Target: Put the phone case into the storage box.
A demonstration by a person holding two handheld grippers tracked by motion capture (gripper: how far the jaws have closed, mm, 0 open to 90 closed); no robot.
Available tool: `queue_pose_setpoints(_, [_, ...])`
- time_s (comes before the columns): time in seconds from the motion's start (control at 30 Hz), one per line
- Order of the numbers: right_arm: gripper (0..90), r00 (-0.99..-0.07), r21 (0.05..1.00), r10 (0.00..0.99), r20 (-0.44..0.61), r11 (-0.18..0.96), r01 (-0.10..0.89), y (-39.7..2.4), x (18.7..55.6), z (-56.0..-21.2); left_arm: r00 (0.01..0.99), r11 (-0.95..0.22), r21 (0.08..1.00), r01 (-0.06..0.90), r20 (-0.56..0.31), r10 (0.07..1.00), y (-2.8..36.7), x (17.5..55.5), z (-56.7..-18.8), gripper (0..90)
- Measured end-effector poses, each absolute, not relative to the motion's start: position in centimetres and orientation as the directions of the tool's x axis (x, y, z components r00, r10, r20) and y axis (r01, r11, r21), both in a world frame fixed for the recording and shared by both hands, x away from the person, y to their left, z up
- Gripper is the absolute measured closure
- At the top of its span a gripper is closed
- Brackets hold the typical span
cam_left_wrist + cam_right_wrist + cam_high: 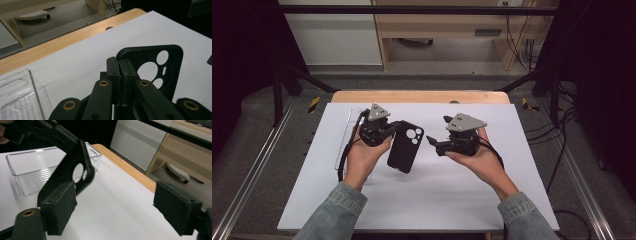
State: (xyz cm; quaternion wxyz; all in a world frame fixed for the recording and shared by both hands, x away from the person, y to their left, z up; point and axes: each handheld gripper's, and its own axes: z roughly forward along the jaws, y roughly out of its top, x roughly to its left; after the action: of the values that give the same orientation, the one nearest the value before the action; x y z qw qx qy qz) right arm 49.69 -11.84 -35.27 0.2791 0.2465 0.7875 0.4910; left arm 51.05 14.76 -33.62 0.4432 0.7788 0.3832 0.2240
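A black phone case (pixel 406 146) with round camera cutouts hangs tilted above the white mat. My left gripper (pixel 396 128) is shut on its upper edge. In the left gripper view the two pads (pixel 113 71) are pressed together on the case (pixel 172 57) rim beside the cutouts. My right gripper (pixel 434 144) is held to the right of the case and apart from it. It is open, and in the right gripper view nothing lies in the gap (pixel 120 205). The case (pixel 75 162) shows beyond its left pad (pixel 60 205).
A clear plastic tray (pixel 346 135) lies on the white mat (pixel 437 195) behind my left hand, also seen in the left gripper view (pixel 22 100) and the right gripper view (pixel 37 167). The wooden table edge (pixel 419 96) runs along the far side.
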Motion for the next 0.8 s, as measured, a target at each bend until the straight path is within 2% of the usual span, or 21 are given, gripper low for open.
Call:
queue_pose_setpoints(0.3, [10.8,-0.67,0.926,0.719,-0.185,0.356,0.127,-14.3,48.6,-36.7,0.594,-0.279,0.883,0.377,0.001,0.804,15.5,50.9,-32.6,87.3])
queue_pose_setpoints(0.53, [9.9,-0.637,0.942,0.76,-0.131,0.295,0.159,-17.0,47.4,-38.3,0.588,-0.273,0.89,0.364,0.008,0.809,15.8,51.0,-31.9,87.3])
queue_pose_setpoints(0.8, [14.6,-0.6,0.969,0.793,-0.107,0.219,0.117,-19.8,45.8,-40.0,0.57,-0.254,0.902,0.349,0.011,0.822,16.2,51.2,-31.1,87.3])
